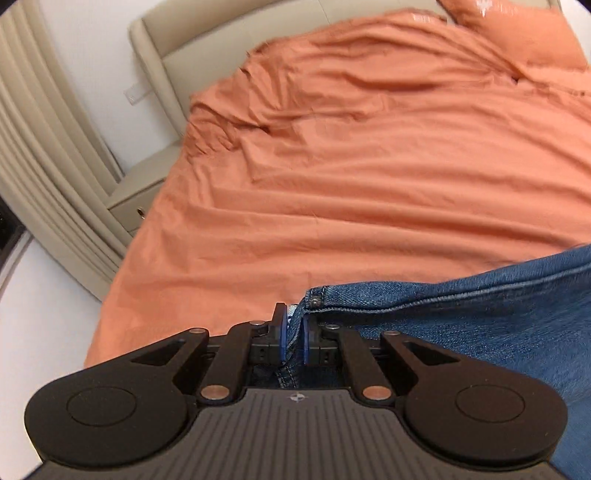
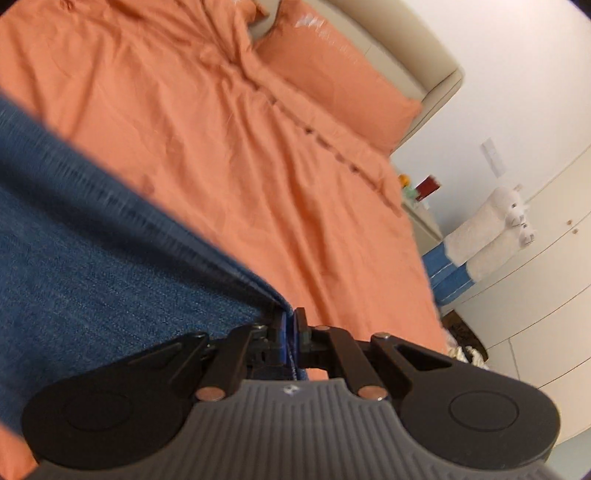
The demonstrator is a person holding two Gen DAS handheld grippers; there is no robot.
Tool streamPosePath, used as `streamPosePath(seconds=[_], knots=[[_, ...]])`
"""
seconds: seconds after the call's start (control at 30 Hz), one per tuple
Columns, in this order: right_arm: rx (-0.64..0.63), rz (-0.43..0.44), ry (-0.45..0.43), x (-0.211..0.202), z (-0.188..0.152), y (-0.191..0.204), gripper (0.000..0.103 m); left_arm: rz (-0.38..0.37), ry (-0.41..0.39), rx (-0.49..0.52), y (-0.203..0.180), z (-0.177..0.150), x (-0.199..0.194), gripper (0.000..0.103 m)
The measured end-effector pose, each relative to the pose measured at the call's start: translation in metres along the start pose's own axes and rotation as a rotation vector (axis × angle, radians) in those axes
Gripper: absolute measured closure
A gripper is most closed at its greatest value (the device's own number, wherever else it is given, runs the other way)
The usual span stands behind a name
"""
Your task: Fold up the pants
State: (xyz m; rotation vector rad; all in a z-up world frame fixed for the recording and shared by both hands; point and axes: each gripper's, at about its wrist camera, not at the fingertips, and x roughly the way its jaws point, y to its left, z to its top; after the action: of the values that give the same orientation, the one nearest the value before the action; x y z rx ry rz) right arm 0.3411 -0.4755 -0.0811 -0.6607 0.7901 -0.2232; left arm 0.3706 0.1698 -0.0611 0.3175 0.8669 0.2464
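Two views look along handheld grippers over a bed covered in a wrinkled orange sheet [image 1: 369,177].

In the left wrist view, the left gripper [image 1: 294,332] has its two black fingers drawn narrow, clamped on a stitched corner of a pair of blue jeans [image 1: 480,317]. A metal rivet shows on the denim just beyond the fingertips. From that pinched corner the jeans stretch away toward the right edge of the view, with a seamed edge running along their upper side, so their visible length lies across the near part of the bed, side to side. The cloth hangs below the fingers. Beyond the jeans the sheet runs to a beige padded headboard [image 1: 162,48] at the far edge of the bed, with an orange pillow [image 1: 517,29] at the far right corner. A beige nightstand [image 1: 136,199] stands by the bed's left edge, next to pale curtains [image 1: 44,155].

In the right wrist view, the right gripper [image 2: 290,334] is likewise closed narrow on an edge of the jeans [image 2: 92,266]. The denim spreads from the fingertips toward the left edge of the view, blurred along its upper fold. The orange sheet [image 2: 258,166] lies beyond, with a pillow [image 2: 332,81] against the headboard [image 2: 424,62]. White cabinets [image 2: 535,277] stand past the bed's right edge.
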Motion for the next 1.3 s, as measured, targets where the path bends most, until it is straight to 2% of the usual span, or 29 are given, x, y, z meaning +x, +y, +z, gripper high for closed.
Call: streamPosePath(seconds=[0.23,0.4,0.5,0.53,0.57,0.6,0.63,0.67,0.7,0.8,0.87,0.97,1.0,1.03,1.1,1.13,1.2,1.3], knots=[[-0.082,0.027,0.098,0.088,0.024,0.04,0.103,-0.006,0.078,0.045,-0.025,-0.003,0.078,0.094],[-0.12,0.041,0.144,0.116,0.024,0.058,0.103,-0.01,0.088,0.091,-0.036,-0.007,0.099,0.094],[-0.098,0.033,0.152,0.117,0.022,0.061,0.103,0.019,0.071,0.166,-0.044,-0.011,0.096,0.084],[-0.088,0.03,0.155,0.113,0.02,0.061,0.102,0.031,0.066,0.191,-0.046,-0.012,0.092,0.079],[-0.082,0.019,0.16,0.109,0.02,0.061,0.097,0.044,0.062,0.205,-0.047,-0.013,0.087,0.074],[-0.077,0.008,0.157,0.105,0.021,0.058,0.088,0.052,0.059,0.206,-0.045,-0.011,0.082,0.053],[-0.068,0.003,0.151,0.098,0.022,0.056,0.081,0.061,0.047,0.192,-0.041,-0.01,0.076,0.013],[-0.052,0.0,0.147,0.091,0.024,0.052,0.064,0.053,0.029,0.172,-0.035,-0.008,0.071,0.002],[-0.024,-0.007,0.15,0.083,0.023,0.046,0.054,0.038,0.007,0.155,-0.029,-0.007,0.063,0.0],[0.107,0.007,0.149,0.055,0.014,0.021,0.053,0.018,-0.019,0.105,-0.013,-0.005,0.037,0.001],[0.233,0.037,0.143,0.038,0.003,0.0,0.053,-0.006,-0.027,0.054,-0.001,-0.009,0.017,0.007],[0.507,0.14,0.139,0.007,-0.028,-0.038,0.054,-0.045,-0.007,-0.026,0.015,-0.025,-0.003,0.025],[0.597,0.177,0.141,-0.001,-0.041,-0.047,0.054,-0.048,0.012,-0.052,0.021,-0.033,-0.007,0.038],[0.698,0.216,0.146,-0.008,-0.058,-0.059,0.055,-0.056,0.031,-0.07,0.024,-0.042,-0.01,0.047],[0.847,0.285,0.15,-0.018,-0.088,-0.069,0.066,-0.074,0.043,-0.085,0.029,-0.061,-0.015,0.057],[0.915,0.306,0.157,-0.021,-0.105,-0.072,0.066,-0.076,0.049,-0.094,0.032,-0.069,-0.015,0.063],[1.015,0.336,0.176,-0.023,-0.131,-0.069,0.069,-0.086,0.082,-0.125,0.036,-0.083,-0.012,0.069],[1.169,0.368,0.183,-0.01,-0.162,-0.067,0.069,-0.094,0.108,-0.155,0.035,-0.096,-0.003,0.069]])
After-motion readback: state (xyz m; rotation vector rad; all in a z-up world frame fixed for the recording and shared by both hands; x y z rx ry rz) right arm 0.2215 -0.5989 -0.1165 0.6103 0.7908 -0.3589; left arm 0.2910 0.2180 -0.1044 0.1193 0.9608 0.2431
